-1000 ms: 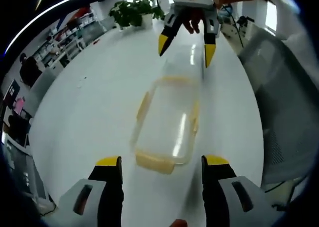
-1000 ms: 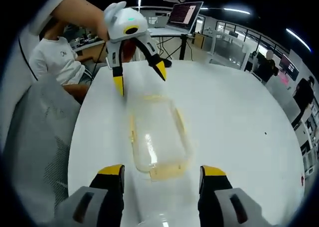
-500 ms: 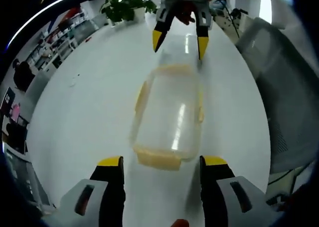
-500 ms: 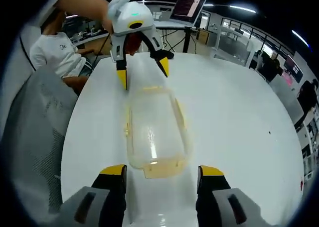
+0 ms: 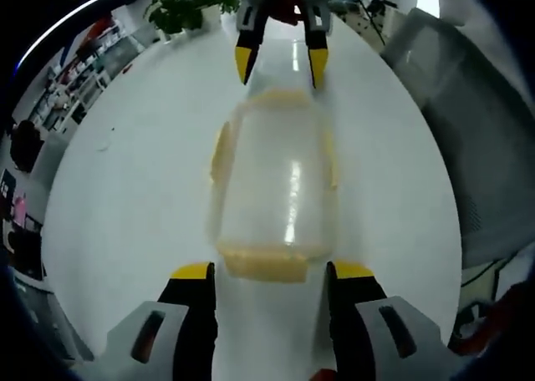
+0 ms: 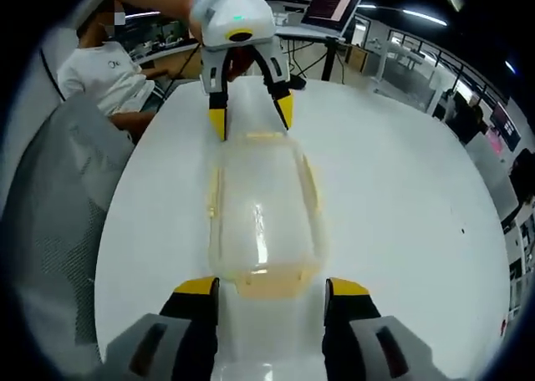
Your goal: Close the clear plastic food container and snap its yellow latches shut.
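The left tool (image 5: 262, 272) has its jaws spread, their yellow tips flanking the near end latch (image 5: 266, 264) of the clear plastic food container (image 5: 272, 180), though whether the tips touch it cannot be told. At the far end of that same view the right tool (image 5: 280, 59) comes in, also spread, its tips just at the opposite short end. The right gripper view mirrors this: the right tool (image 6: 262, 286) straddles its end latch (image 6: 266, 284), and the left tool (image 6: 250, 114) stands spread at the other end. The container (image 6: 262, 214) lies lengthwise between the two tools on the white desk (image 5: 125, 189), with its lid apparently seated on top. The yellow side latches (image 5: 219, 151) seem to flare outward, so they are probably not yet snapped. Judging from this, the closing looks done and the latching is left, starting with the two end latches.
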A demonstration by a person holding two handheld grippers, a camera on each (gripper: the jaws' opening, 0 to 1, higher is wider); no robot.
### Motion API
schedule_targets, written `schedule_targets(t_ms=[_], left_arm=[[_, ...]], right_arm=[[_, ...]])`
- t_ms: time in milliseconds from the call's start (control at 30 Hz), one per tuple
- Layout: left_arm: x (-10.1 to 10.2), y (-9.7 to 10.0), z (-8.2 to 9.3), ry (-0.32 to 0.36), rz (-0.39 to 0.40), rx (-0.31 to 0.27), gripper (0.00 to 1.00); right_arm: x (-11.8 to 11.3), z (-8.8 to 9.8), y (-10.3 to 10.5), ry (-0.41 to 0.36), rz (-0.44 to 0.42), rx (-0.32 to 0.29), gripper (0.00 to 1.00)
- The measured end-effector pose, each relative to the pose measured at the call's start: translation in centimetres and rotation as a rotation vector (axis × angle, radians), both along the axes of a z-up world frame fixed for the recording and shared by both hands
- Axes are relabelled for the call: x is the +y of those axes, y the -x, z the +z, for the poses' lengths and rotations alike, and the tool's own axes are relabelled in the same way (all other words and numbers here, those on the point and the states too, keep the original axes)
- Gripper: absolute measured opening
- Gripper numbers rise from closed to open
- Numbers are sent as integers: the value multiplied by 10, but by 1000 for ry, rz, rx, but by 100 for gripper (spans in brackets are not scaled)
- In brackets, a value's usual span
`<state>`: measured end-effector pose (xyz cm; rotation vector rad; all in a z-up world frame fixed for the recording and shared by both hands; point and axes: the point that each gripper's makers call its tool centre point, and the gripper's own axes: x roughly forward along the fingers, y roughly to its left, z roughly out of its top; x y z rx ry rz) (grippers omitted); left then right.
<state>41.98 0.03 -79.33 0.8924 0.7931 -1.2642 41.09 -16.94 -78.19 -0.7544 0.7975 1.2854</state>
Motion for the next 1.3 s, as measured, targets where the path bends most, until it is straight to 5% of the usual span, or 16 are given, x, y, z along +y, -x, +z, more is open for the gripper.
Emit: schedule_targets(t_ms=[733,1133,1300], left_arm=[[-6,2,-6,-2,-44,86,46],[-7,2,-8,-7,-63,117,44],[-7,1,-8,5,-43,117,42]], right_arm=[[-2,-21,5,116,143,20,46],[2,-24,-3,113,143,59,45],[0,-24,-6,95,147,47,38]])
